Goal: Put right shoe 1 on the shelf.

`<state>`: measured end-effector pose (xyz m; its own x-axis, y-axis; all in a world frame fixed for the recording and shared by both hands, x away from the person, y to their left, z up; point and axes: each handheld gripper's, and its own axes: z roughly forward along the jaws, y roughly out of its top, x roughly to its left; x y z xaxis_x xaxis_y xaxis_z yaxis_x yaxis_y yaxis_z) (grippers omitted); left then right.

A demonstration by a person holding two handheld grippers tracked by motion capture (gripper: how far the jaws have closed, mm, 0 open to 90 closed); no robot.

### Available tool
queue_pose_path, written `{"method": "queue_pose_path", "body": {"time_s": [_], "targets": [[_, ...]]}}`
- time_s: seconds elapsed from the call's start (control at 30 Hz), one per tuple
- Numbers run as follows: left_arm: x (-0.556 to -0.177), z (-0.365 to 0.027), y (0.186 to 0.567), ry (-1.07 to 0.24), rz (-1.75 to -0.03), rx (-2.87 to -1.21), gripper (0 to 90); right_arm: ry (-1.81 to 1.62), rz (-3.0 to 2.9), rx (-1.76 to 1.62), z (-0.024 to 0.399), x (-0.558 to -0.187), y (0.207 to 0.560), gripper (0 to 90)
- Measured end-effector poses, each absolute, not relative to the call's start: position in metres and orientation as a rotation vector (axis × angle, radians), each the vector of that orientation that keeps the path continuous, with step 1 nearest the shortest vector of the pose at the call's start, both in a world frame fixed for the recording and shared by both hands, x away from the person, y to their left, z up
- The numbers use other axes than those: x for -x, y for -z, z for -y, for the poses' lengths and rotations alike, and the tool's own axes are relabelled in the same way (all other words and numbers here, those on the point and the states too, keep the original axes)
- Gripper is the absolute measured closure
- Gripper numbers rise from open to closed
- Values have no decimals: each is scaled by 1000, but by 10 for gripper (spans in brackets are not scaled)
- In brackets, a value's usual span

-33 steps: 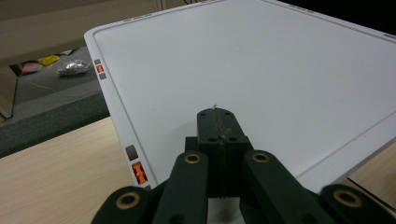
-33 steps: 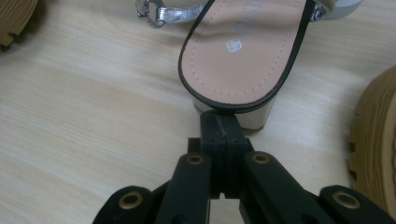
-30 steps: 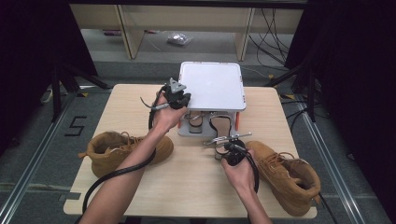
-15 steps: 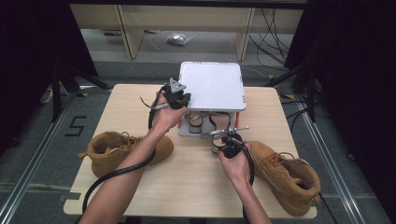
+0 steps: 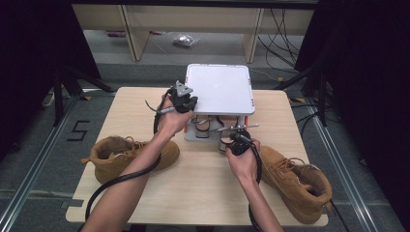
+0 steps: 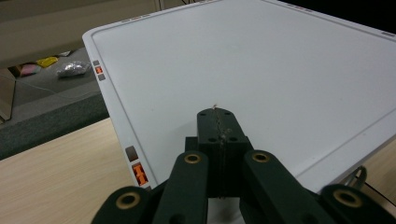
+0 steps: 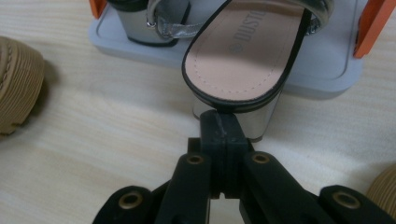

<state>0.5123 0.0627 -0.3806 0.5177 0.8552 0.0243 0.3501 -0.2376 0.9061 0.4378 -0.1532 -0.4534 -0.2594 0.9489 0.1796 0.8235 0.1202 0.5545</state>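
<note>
Sandal (image 7: 243,51) sits half off the rack's bottom shelf (image 7: 327,70), heel over the table (image 5: 203,183). Right gripper (image 7: 219,122) at the heel's back edge, jaws pressed together, apparently pinching it. Looks like pulling the sandal out; next needs a steady level draw. Left gripper (image 6: 218,122), jaws together, empty, rests on the rack top (image 6: 261,70), bracing it.
</note>
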Motion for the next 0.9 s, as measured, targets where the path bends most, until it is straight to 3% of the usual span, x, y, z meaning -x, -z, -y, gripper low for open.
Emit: {"method": "queue_pose_path", "body": {"time_s": [0.9], "targets": [[-512, -63, 381, -678, -992, -1822, 895, -864, -2104, -1740, 156, -464, 455, 900]]}}
